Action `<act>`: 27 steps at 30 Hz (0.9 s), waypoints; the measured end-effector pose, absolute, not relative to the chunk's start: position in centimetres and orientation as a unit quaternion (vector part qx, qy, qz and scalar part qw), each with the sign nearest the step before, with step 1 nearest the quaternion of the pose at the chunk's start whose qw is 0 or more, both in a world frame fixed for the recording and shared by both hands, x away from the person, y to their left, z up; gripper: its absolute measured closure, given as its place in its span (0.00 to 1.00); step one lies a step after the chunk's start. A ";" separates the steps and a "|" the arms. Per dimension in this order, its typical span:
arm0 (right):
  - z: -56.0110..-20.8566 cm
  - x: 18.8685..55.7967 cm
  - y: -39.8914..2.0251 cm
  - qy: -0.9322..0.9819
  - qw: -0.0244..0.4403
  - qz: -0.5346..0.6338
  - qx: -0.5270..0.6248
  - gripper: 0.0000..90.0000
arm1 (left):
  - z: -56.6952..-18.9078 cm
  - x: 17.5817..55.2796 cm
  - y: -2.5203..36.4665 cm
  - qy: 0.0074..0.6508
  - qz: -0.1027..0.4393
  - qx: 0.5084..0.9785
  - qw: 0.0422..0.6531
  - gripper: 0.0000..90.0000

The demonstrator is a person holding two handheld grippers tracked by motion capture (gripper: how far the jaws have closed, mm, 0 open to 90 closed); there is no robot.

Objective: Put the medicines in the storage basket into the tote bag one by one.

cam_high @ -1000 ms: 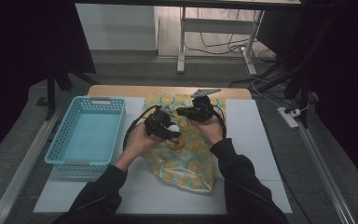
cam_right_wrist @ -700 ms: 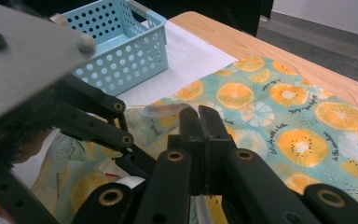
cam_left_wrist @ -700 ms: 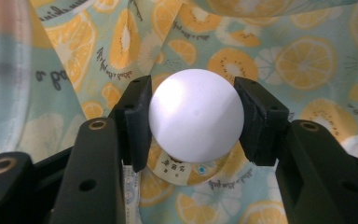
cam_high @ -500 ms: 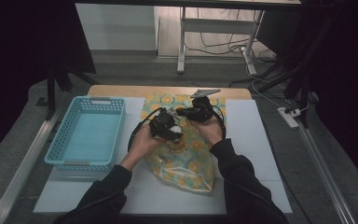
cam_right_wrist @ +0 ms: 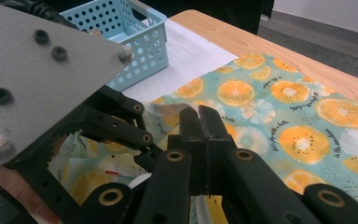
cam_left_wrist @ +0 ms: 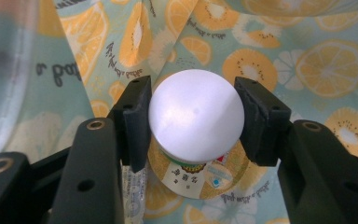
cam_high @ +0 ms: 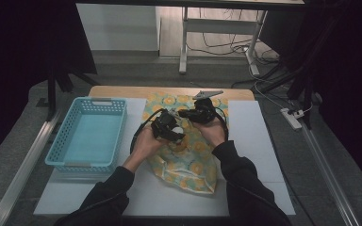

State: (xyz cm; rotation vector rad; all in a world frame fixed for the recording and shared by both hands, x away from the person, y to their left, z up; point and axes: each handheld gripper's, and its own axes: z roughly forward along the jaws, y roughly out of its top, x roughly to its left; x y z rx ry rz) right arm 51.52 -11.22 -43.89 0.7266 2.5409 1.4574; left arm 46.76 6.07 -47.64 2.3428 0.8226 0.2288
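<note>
Jar: a small jar with a white lid (cam_left_wrist: 196, 115) sits between the jaws of the left tongs (cam_left_wrist: 193, 116), lid facing their camera, label end pointing away toward the bag.
Bag: the fruit-print bag (cam_high: 188, 155) lies under and around both tongs on the tabletop (cam_high: 259, 136); the jar seems to be at its mouth, in or out I cannot tell.
Left tongs: half spread, pads on either side of the lid, pinching it; this hand is the nearer one.
Right tongs: (cam_right_wrist: 200, 122) pressed together, apparently on an edge of the bag just beyond the left tongs; what they hold is unclear.
Axis: the jar's long axis runs along the left tongs, so the move goes straight along them.
Basket: the blue basket (cam_high: 87, 136) stands left of the left tongs, well apart.
Change: compared with a second earlier, the left hand has shifted slightly; the right has not moved.
</note>
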 end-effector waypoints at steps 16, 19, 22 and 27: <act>-43.9 51.5 -11.5 0.840 0.061 0.482 0.242 1.00 | -46.1 45.7 7.1 0.318 0.083 0.874 0.358 0.33; -43.9 51.5 -11.6 0.840 0.061 0.481 0.243 1.00 | -45.8 45.4 7.4 0.315 0.077 0.871 0.369 0.31; -43.9 51.5 -11.7 0.839 0.061 0.482 0.244 1.00 | -45.4 45.0 7.7 0.312 0.077 0.869 0.377 0.27; -43.9 51.5 -11.8 0.839 0.061 0.482 0.244 1.00 | -44.6 44.1 8.2 0.305 0.080 0.867 0.385 0.19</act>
